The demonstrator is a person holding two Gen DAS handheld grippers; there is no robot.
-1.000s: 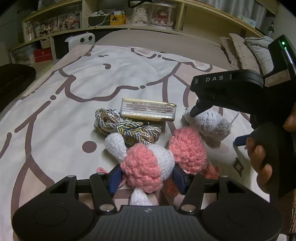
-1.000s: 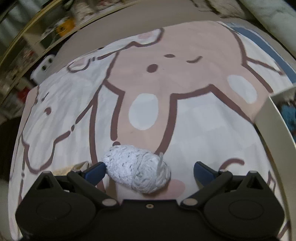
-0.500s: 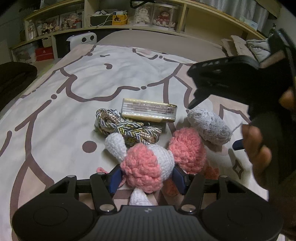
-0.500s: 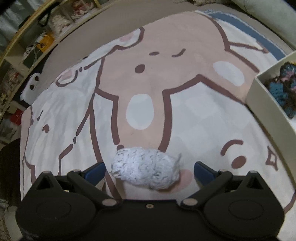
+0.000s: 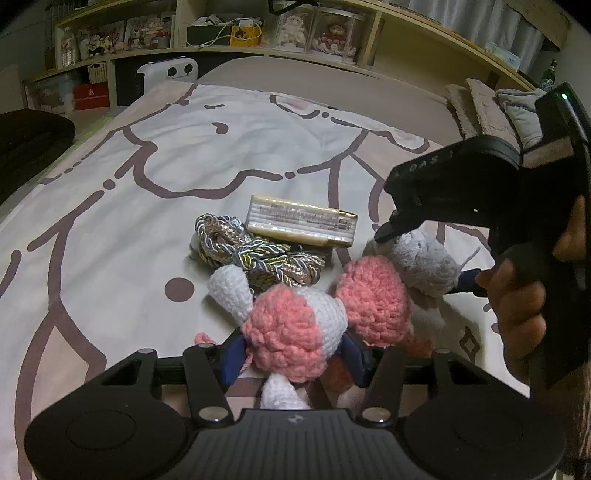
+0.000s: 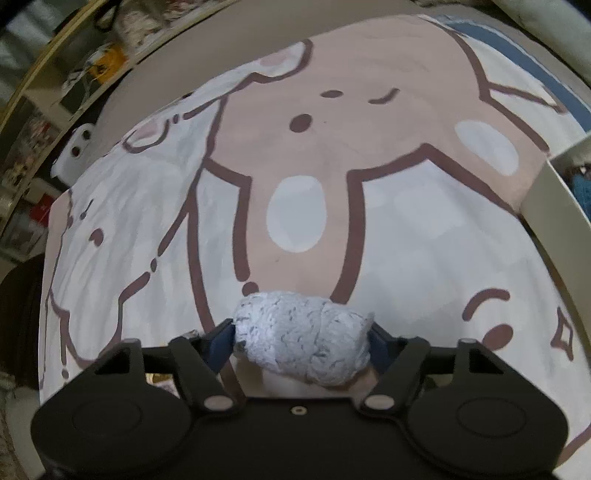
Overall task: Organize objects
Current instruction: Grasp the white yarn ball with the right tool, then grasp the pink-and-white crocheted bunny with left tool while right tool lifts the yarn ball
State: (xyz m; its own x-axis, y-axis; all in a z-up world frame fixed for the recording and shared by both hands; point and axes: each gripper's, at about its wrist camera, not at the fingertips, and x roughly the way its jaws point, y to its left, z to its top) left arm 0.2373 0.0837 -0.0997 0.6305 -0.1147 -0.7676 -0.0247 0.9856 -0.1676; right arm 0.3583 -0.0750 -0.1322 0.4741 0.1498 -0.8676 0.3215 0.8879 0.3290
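Note:
My left gripper [image 5: 293,356] is shut on a pink and white crocheted toy [image 5: 295,334] low over the bed. A second pink crocheted piece [image 5: 373,295] lies just right of it. My right gripper [image 6: 301,339] is shut on a grey yarn ball [image 6: 303,343]; the ball also shows in the left wrist view [image 5: 428,267], with the right gripper [image 5: 424,258] around it. A braided gold and grey cord [image 5: 255,254] and a flat gold packet [image 5: 303,225] lie behind the toys.
The cartoon-print bedspread [image 5: 129,206] covers the bed. A white box [image 6: 554,221] with blue yarn inside stands at the right edge of the right wrist view. Shelves [image 5: 258,33] with figurines line the back wall. Folded blankets [image 5: 484,107] sit at the far right.
My right gripper's fingers have closed from wide open onto the grey yarn ball. The left gripper has kept its hold on the pink and white toy.

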